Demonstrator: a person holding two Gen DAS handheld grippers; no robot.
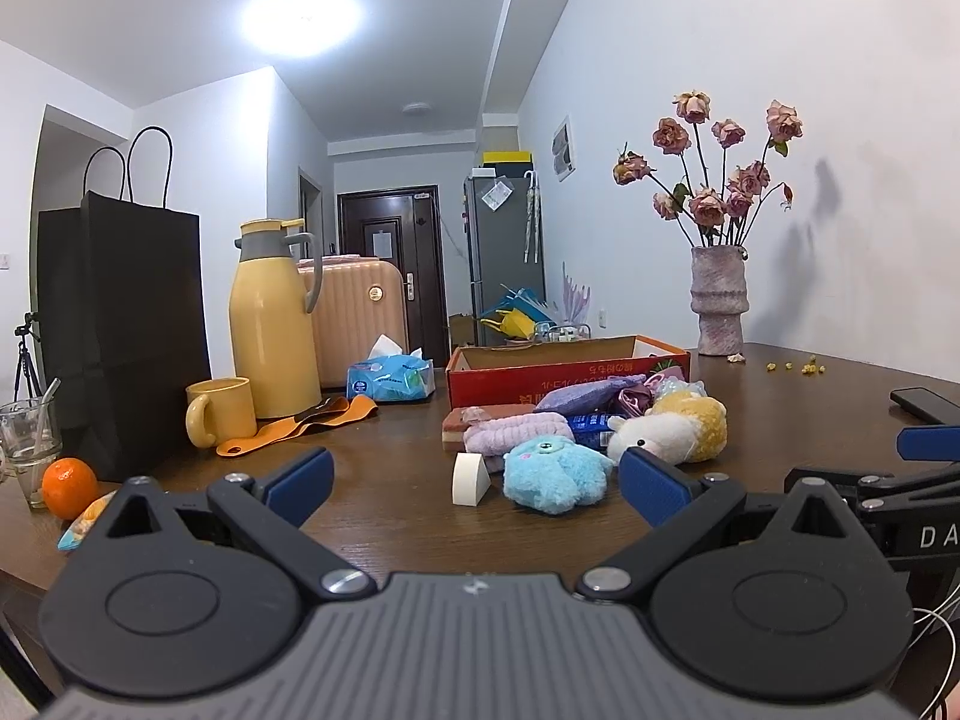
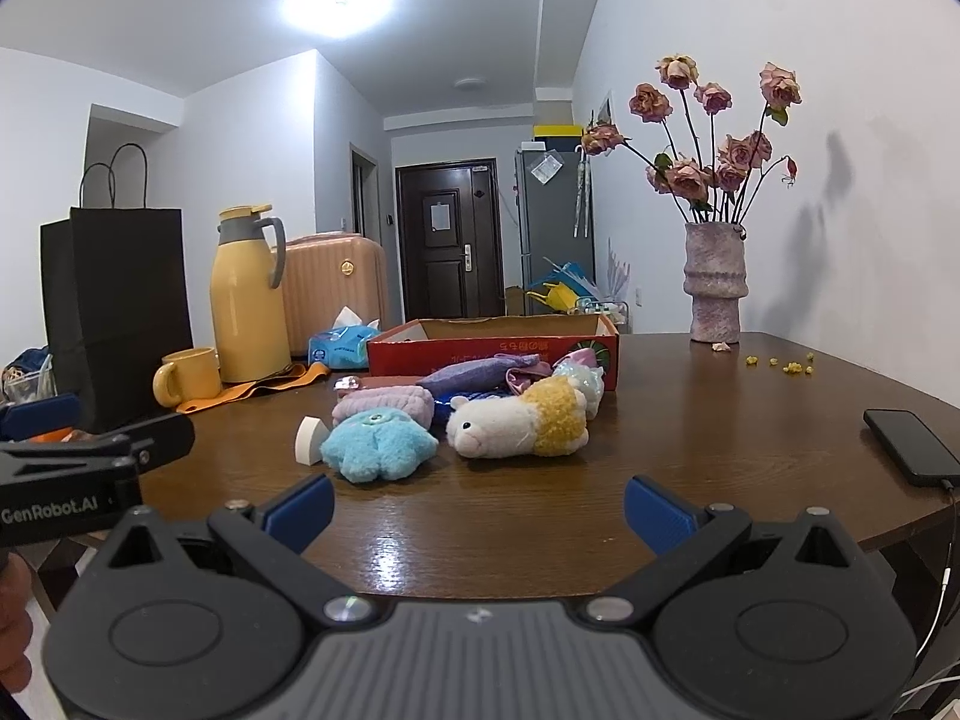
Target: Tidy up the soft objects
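Readable on the side of the left gripper [image 2: 78, 468], seen from the right wrist view: "GenRobot.AI"; on the right gripper [image 1: 924, 480], seen from the left wrist view: only "DA", the rest cut off. Upside-down white print along the red cardboard box [image 2: 492, 351], too small to read. Both pairs of blue-padded fingers [image 2: 300, 507] spread wide apart, holding nothing, poised low over the near edge of the brown wooden surface [image 2: 690, 420]. Soft objects heaped mid-surface, just in front of the box: one blue plush toy [image 2: 378, 444] nearest, face up; one white and yellow alpaca plush [image 2: 519, 423] beside it on the right, lying on its side, long axis left to right, head towards the blue toy; one pink fuzzy roll [image 2: 387, 405] behind; one purple pouch [image 2: 474, 372] against the box; one white wedge sponge [image 2: 309, 441] standing touching the blue toy's left side. Further left: one yellow thermos jug [image 2: 249, 294], one yellow mug [image 2: 189, 375], one black paper bag [image 2: 114, 300], one blue tissue pack [image 2: 339, 345], one orange [image 1: 69, 486]. Far right: one vase of dried roses [image 2: 714, 282] and one black phone [image 2: 912, 447].
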